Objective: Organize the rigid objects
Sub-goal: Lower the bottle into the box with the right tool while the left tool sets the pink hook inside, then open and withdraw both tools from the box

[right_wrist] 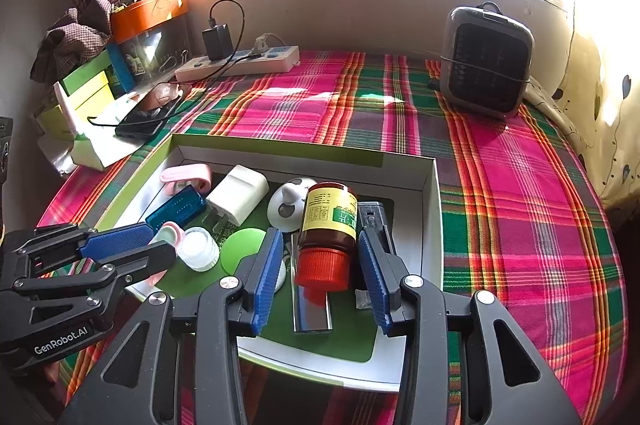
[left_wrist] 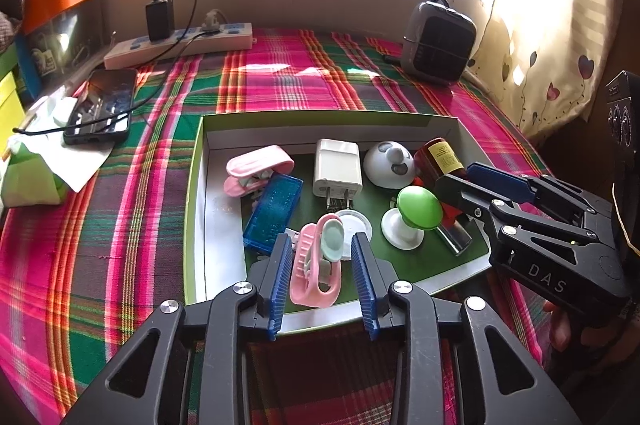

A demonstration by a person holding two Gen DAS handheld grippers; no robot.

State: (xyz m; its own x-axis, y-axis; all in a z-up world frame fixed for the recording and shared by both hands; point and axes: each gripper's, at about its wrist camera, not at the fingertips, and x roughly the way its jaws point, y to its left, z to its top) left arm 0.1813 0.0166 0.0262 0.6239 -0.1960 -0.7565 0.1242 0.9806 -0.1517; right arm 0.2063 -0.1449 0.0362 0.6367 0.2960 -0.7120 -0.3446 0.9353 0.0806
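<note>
The left gripper stands with its ribbed blue pads apart around a pink clip, bracketing it without pinching, so it reads as released. The right gripper does the same around a brown bottle lying on its side, red cap toward the camera; there is a gap at each pad, so nothing is grasped there either. Both sit over the near end of a shallow box, white-walled with a green rim and a green floor, resting on a plaid cloth. Inside, close together, lie a white charger with bare prongs, a clear blue case, a second pink clip, a white dome, a green knob on a white base, a white cap and a mirror-bright metal piece under the bottle. All look hard: glossy plastic, smooth glass or plastic, polished metal. I'd judge the gathering mostly done, since I see no loose small items on the cloth nearby; what seems left is tidying within the box, where pieces overlap and lie at odd angles. Beyond the box are a phone on charge, a power strip and a grey heater by the window.
</note>
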